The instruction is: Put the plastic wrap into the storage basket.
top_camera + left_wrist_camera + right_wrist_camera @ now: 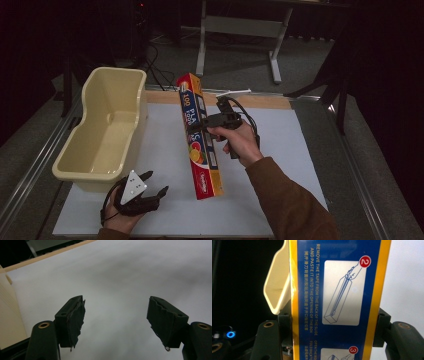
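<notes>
cream tub point(107, 127) beside held plastic-wrap box point(201, 137)

Long blue-and-yellow cardboard wrap box point(337, 300), back panel: "REMOVE THE TAPE FROM THE BACK OF THE SLIDE AND PASTE IT INTO THE OPENING OF THE BOX", Chinese line alongside; red circles numbered "2", "3". Front, high view point(200, 135): "100".

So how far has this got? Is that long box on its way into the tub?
Seemingly partway. Done: the right hand-held gripper is shut on the plastic wrap box, gripped around its middle and held tilted above the white mat. Left: the cream tub holds nothing yet, so the box probably still has to travel there. The left hand-held gripper rests open near the tub.
</notes>
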`<action>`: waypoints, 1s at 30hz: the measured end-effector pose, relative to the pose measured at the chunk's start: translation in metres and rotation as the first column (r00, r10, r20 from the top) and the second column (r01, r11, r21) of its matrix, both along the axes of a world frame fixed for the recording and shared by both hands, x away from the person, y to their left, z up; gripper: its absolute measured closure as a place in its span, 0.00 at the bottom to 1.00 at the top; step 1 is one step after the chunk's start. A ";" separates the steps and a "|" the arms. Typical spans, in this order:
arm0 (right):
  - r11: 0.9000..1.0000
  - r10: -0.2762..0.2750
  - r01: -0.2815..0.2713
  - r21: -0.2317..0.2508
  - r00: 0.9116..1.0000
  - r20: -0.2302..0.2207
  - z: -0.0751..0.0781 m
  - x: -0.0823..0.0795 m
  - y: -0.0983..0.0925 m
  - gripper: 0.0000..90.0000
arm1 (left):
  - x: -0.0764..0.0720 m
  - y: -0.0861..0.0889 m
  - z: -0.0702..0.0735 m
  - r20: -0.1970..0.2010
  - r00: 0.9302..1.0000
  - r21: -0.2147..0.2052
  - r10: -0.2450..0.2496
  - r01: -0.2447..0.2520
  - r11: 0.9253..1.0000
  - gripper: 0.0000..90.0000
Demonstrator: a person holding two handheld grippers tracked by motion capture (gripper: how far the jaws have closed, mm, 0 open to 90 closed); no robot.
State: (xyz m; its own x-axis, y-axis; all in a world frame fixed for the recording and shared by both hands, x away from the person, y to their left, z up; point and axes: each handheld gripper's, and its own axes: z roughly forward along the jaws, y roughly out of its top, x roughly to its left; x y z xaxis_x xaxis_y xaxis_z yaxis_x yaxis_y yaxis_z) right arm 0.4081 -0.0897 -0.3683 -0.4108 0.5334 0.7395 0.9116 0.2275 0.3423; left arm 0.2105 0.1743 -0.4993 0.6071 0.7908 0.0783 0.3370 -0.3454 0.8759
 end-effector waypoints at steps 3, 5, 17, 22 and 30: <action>1.000 -0.004 0.004 0.019 1.000 -0.007 0.002 0.003 0.005 0.43 | 0.000 0.000 0.000 0.001 1.000 -0.002 -0.001 0.001 1.000 0.34; 1.000 -0.006 0.006 0.023 1.000 -0.005 0.003 0.005 0.009 0.43 | 0.000 0.000 0.000 0.001 1.000 -0.003 -0.001 0.001 1.000 0.34; 0.998 -0.020 0.021 0.055 1.000 -0.018 0.013 0.015 0.025 0.43 | 0.000 0.000 0.000 0.002 1.000 -0.005 -0.005 0.005 1.000 0.34; 0.998 -0.020 0.021 0.057 1.000 -0.008 0.019 0.020 0.035 0.43 | 0.000 0.000 0.001 0.003 1.000 -0.009 -0.005 0.005 1.000 0.34; 0.997 -0.027 0.028 0.074 1.000 -0.008 0.024 0.025 0.046 0.43 | 0.001 0.000 0.000 0.001 1.000 -0.012 -0.008 0.008 1.000 0.34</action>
